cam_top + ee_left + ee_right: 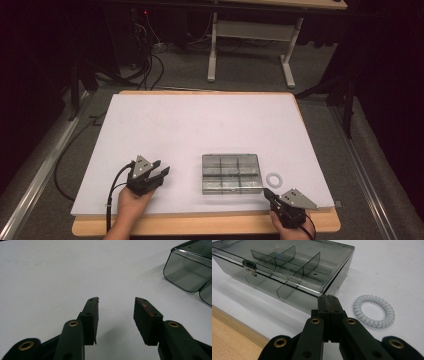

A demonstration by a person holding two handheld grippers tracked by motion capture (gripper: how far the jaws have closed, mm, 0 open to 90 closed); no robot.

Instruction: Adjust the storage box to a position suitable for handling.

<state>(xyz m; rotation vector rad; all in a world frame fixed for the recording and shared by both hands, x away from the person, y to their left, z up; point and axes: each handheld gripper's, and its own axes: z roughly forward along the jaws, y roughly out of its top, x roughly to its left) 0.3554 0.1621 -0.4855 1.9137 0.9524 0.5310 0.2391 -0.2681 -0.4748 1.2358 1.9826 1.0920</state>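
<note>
L gripper (pixel 116 312): jaws apart, nothing between | R gripper (pixel 328 301): jaws closed, nothing held, tips at box (pixel 287 267) corner | hair tie (pixel 374 311) at 3 o'clock

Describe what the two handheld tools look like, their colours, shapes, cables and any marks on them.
Both are matte black, two-jawed. The left tool and the right tool each carry a grey three-cornered plate on top. A black cable trails from the left one. Brass-coloured rivets sit in the linkage arms. The left tool's pads are ribbed black blocks, one with a small red smear on its edge. No sleeves are visible.

Smoky-grey box (pixel 287 272), white spiral ring (pixel 374 311)
</note>
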